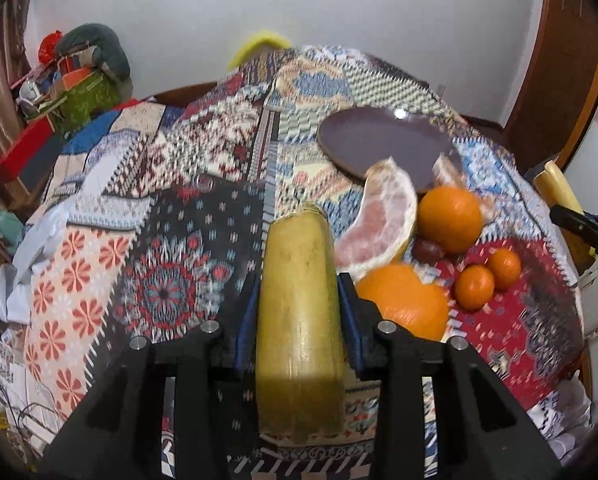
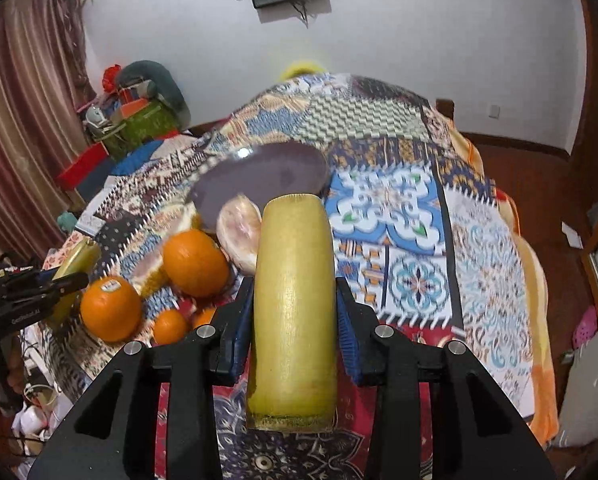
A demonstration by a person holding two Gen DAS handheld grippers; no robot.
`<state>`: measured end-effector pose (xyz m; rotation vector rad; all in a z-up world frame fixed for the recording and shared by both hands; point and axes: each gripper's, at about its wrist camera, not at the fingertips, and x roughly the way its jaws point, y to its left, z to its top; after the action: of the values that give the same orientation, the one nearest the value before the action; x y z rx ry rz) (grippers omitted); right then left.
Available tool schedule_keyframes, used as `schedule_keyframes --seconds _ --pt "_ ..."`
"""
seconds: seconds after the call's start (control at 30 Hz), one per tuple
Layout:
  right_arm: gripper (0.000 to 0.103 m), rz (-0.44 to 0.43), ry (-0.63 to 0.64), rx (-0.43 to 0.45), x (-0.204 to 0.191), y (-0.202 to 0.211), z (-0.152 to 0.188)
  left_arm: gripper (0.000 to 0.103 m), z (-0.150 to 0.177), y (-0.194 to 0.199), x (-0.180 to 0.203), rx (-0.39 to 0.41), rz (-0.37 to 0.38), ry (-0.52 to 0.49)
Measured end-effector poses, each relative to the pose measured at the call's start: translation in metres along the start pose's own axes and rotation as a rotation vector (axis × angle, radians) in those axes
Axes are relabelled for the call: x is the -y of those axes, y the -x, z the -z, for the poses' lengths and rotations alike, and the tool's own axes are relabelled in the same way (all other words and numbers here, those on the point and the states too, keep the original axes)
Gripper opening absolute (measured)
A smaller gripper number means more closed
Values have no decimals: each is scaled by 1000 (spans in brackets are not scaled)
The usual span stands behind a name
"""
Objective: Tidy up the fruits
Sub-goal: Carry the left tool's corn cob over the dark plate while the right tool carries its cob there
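Left gripper (image 1: 299, 292) pinched a yellow-green cane section (image 1: 299, 312) lengthwise, clear above the patterned tablecloth (image 1: 159, 240). Right gripper (image 2: 293, 292) clamped a second cane section (image 2: 293, 312) likewise. Purple plate (image 1: 379, 136) lay bare; pomelo wedge (image 1: 383, 220), oranges (image 1: 449, 218) and tangerines (image 1: 474, 286) clustered just beside it.

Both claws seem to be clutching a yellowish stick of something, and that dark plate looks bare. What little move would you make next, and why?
Probably carry one piece over the plate and lower it there. The left gripper and the right gripper are each shut on a yellow-green cane piece, both off the cloth, and nothing sits fully on the plate; the oranges lie beside it.
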<state>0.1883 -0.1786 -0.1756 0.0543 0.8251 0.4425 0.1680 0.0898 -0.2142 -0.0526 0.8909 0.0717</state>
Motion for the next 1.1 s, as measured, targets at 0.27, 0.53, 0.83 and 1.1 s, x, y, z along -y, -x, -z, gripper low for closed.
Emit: schedule_keyframes --seconds 0.27,0.53,0.83,1.1 --pt "34 -4 24 69 -7 7 -24 38 -36 11 11 83 26 -17" --pt "34 -6 43 121 -10 7 -49 38 -71 12 23 141 49 -38" --pt "34 -7 64 163 -10 -3 -76 38 -102 -2 30 172 66 -41" --pt "34 -13 89 175 -12 -25 -96 38 -125 -29 32 162 85 -32"
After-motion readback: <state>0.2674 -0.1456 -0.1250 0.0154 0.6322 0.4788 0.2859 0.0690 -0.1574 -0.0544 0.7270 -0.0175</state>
